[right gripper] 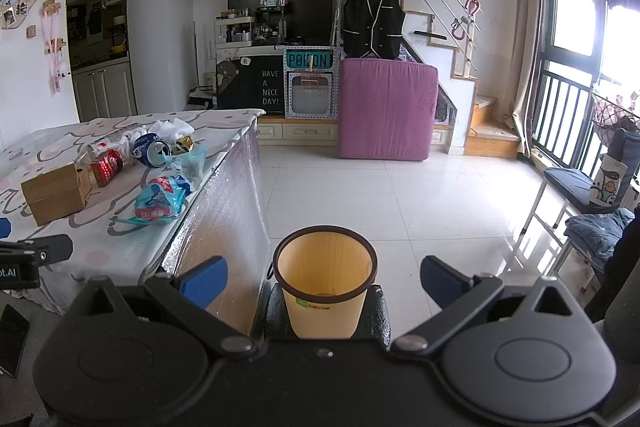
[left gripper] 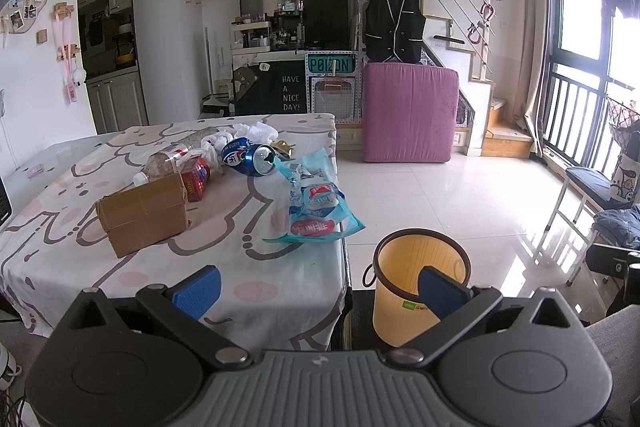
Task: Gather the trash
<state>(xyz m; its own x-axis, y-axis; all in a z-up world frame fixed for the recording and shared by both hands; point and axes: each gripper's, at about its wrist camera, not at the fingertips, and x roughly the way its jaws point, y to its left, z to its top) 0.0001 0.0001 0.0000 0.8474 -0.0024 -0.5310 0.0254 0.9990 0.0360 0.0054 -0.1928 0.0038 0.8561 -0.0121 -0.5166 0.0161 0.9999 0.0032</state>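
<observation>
Trash lies on the table: a cardboard box, a red can, a blue can, a plastic bottle, crumpled white tissue and a blue plastic wrapper. A yellow bin stands on a black stand beside the table's near right corner. My left gripper is open and empty, hovering over the table's near edge. My right gripper is open and empty, just behind the bin. The box, cans and wrapper show in the right wrist view.
White tiled floor spreads right of the table. A pink mattress leans at the back by the stairs. A chair with clothes stands at the right by the window. A phone lies at the lower left.
</observation>
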